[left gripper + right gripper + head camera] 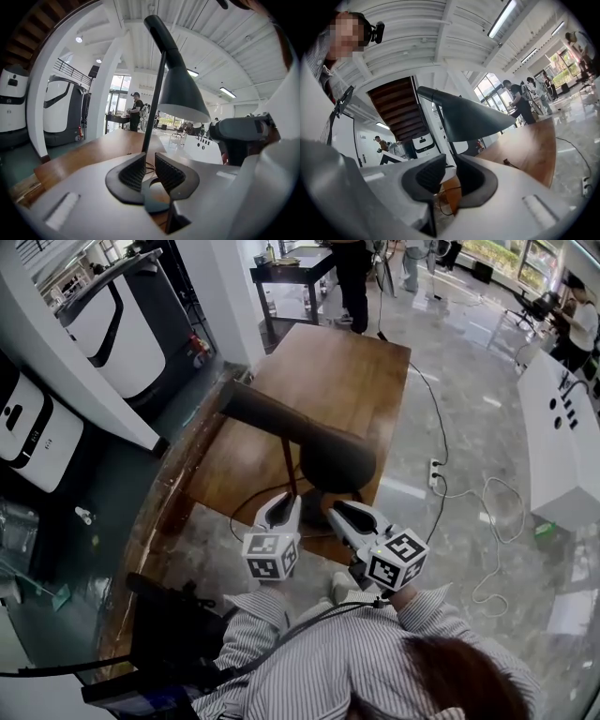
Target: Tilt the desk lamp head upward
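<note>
Both left tool (278,507) and right tool (340,511) gape empty just before the desk lamp (333,460).

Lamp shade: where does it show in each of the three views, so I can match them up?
Head view: lamp shade at centre, seen from above.
Left gripper view: lamp shade right of centre, in the upper half.
Right gripper view: lamp shade at centre, seen from the side.
Shared landmark: the wooden table beneath it.

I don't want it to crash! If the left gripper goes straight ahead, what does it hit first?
Probably the desk lamp's thin stem, standing straight ahead of the open left gripper, though depth is unclear.
</note>
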`<action>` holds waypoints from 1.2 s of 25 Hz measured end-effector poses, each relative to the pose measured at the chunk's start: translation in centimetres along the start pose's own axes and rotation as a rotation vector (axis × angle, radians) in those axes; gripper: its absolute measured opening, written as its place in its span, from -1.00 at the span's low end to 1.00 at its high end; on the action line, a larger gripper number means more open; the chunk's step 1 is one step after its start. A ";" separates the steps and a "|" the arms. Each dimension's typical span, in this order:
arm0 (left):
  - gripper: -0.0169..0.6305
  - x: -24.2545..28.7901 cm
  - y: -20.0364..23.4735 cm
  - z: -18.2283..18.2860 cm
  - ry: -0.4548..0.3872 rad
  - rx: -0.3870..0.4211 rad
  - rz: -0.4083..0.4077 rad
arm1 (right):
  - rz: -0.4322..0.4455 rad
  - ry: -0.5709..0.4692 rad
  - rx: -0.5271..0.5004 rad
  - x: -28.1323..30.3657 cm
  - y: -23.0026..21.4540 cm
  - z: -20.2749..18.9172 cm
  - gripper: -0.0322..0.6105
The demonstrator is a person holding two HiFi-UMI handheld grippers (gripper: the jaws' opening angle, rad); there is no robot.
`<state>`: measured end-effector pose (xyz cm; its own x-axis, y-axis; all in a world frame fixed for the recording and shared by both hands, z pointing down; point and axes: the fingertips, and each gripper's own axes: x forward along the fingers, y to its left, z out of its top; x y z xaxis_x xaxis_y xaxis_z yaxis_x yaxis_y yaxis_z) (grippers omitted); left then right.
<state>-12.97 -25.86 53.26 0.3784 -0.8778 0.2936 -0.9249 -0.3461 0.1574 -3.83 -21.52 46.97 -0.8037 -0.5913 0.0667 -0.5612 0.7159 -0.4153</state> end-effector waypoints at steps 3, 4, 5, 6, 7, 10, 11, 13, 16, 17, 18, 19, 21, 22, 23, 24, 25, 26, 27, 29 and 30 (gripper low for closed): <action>-0.67 1.2 0.3 -0.3 0.022 0.006 -0.001 | 0.012 0.009 0.008 0.6 -0.3 -0.1 -0.72; -0.65 1.5 0.4 -0.4 0.026 0.009 -0.001 | 0.015 0.006 0.012 0.7 -0.4 -0.1 -0.72; -0.63 1.7 0.4 -0.4 0.028 0.011 0.000 | 0.018 0.001 0.017 0.7 -0.5 0.1 -0.72; -0.62 1.9 0.4 -0.4 0.031 0.012 0.000 | 0.021 -0.006 0.020 0.8 -0.5 0.3 -0.72; -0.62 2.1 0.5 -0.4 0.034 0.010 0.001 | 0.026 -0.013 0.025 0.8 -0.6 0.5 -0.71; -0.62 2.6 0.7 -0.4 0.041 0.012 -0.002 | 0.055 -0.035 0.050 1.1 -0.4 1.1 -0.64; -0.62 2.9 0.7 -0.3 0.044 0.021 -0.004 | 0.066 -0.043 0.063 1.2 -0.3 1.3 -0.62; -0.63 3.3 0.9 -0.2 0.051 0.039 -0.006 | 0.077 -0.061 0.091 1.6 -0.1 1.7 -0.60; -0.73 3.5 1.0 -0.2 0.050 0.038 -0.012 | 0.081 -0.098 0.121 1.9 -0.2 2.3 -0.60; -0.73 3.5 1.0 -0.2 0.049 0.033 -0.020 | 0.083 -0.107 0.128 2.0 -0.4 2.4 -0.60; -0.73 3.5 1.0 -0.2 0.048 0.029 -0.029 | 0.086 -0.113 0.136 2.1 -0.6 2.5 -0.60; -0.73 3.6 1.0 -0.1 0.048 0.027 -0.037 | 0.090 -0.116 0.148 2.2 -0.8 2.7 -0.61; -0.73 3.6 1.0 -0.1 0.049 0.023 -0.050 | 0.099 -0.114 0.176 2.2 -0.9 2.9 -0.65; -0.73 3.6 1.0 -0.1 0.049 0.021 -0.053 | 0.106 -0.113 0.184 2.2 -1.0 2.9 -0.66; -0.73 3.6 0.9 -0.1 0.050 0.019 -0.055 | 0.110 -0.111 0.188 2.1 -1.0 2.9 -0.66; -0.73 3.6 0.8 -0.2 0.052 0.019 -0.056 | 0.112 -0.109 0.189 2.0 -1.1 2.9 -0.66; -0.73 3.7 0.7 -0.2 0.053 0.020 -0.056 | 0.111 -0.109 0.186 1.8 -1.1 3.0 -0.67; -0.73 3.7 0.7 -0.2 0.054 0.020 -0.056 | 0.108 -0.112 0.178 1.6 -1.3 3.2 -0.67; -0.73 3.8 0.7 -0.2 0.055 0.020 -0.056 | 0.102 -0.117 0.162 1.4 -1.4 3.4 -0.67; -0.73 3.8 0.9 -0.2 0.057 0.022 -0.056 | 0.088 -0.130 0.119 1.1 -1.7 3.9 -0.68; -0.73 3.7 1.1 -0.3 0.058 0.025 -0.054 | 0.082 -0.135 0.099 1.0 -1.8 4.0 -0.68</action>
<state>-12.57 -29.39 54.82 0.4290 -0.8372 0.3393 -0.9033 -0.4016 0.1512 -2.82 -24.86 44.13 -0.8087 -0.5812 -0.0904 -0.4671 0.7280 -0.5019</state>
